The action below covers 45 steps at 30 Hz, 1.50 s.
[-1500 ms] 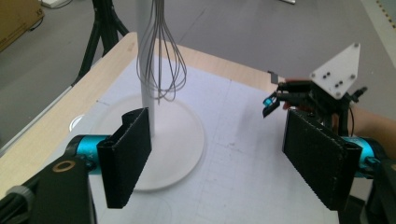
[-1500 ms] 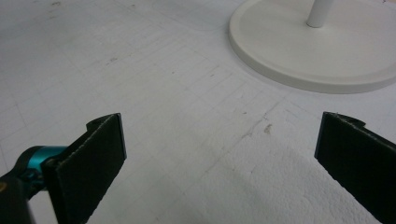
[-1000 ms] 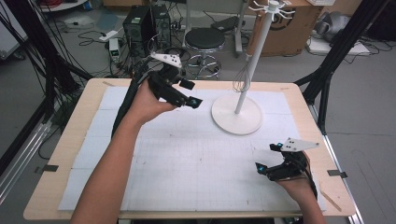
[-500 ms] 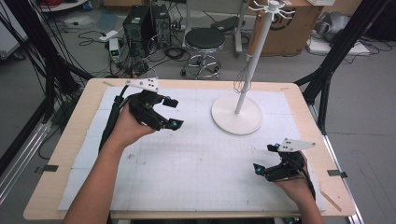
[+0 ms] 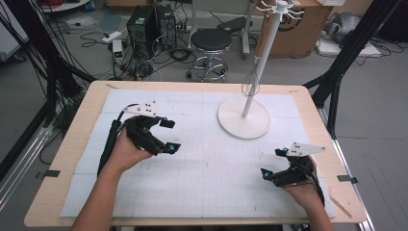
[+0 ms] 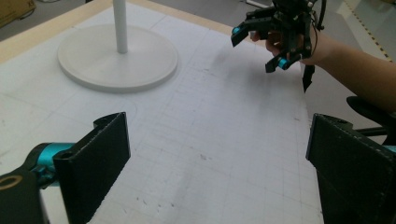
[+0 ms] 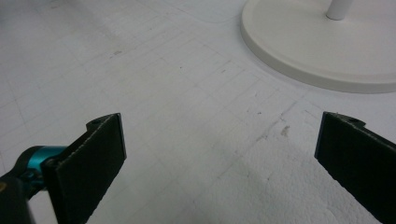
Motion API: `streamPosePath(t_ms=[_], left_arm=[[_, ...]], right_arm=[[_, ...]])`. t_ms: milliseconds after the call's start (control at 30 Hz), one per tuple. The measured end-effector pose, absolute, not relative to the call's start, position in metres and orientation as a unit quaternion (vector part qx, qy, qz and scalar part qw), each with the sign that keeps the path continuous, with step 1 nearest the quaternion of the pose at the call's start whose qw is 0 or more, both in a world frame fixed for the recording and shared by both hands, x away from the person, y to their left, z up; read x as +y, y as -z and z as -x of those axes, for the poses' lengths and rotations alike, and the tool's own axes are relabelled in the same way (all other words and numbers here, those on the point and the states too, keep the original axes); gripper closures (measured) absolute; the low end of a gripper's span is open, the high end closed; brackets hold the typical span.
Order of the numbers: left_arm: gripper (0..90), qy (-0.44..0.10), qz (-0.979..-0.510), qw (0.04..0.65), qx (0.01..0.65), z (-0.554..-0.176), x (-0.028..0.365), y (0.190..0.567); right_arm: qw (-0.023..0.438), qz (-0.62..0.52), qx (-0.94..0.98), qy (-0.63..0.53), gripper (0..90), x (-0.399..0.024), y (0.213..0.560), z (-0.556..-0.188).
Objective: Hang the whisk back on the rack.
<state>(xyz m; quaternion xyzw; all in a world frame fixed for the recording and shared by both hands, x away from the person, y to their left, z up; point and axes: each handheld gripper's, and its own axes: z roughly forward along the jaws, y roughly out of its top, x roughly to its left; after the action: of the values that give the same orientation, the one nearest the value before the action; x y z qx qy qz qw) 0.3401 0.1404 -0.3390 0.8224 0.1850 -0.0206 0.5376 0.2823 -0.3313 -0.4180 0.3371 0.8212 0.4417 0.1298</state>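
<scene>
White gridded mat (image 5: 207,187) covering wooden table (image 5: 67,144), one white stand (image 5: 244,118) far right of centre, pole upright, top cut off, one whisk (image 5: 250,83) hanging blurred beside pole, left gripper (image 5: 168,134) at left, jaws wide apart, empty, right gripper (image 5: 273,162) near right, jaws wide apart, empty

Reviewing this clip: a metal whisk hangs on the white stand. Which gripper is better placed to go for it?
Probably left: the open left gripper is raised, nearer the white round-based stand and the metal whisk; the open right gripper sits low near the table's front edge.
</scene>
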Motion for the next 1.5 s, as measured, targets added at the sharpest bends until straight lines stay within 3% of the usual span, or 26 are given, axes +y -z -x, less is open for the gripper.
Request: streamPosePath(t_ms=[800,1500], left_arm=[[1.6,0.014,-0.816,0.539,0.21,-0.303,0.173,0.379],[1.6,0.008,-0.816,0.534,0.219,-0.303,0.177,0.385]], right_arm=[[0.13,-0.338,0.82,-0.443,0.8,-0.333,0.417,-0.282],[0.129,-0.339,0.82,-0.443,0.8,-0.333,0.418,-0.281]])
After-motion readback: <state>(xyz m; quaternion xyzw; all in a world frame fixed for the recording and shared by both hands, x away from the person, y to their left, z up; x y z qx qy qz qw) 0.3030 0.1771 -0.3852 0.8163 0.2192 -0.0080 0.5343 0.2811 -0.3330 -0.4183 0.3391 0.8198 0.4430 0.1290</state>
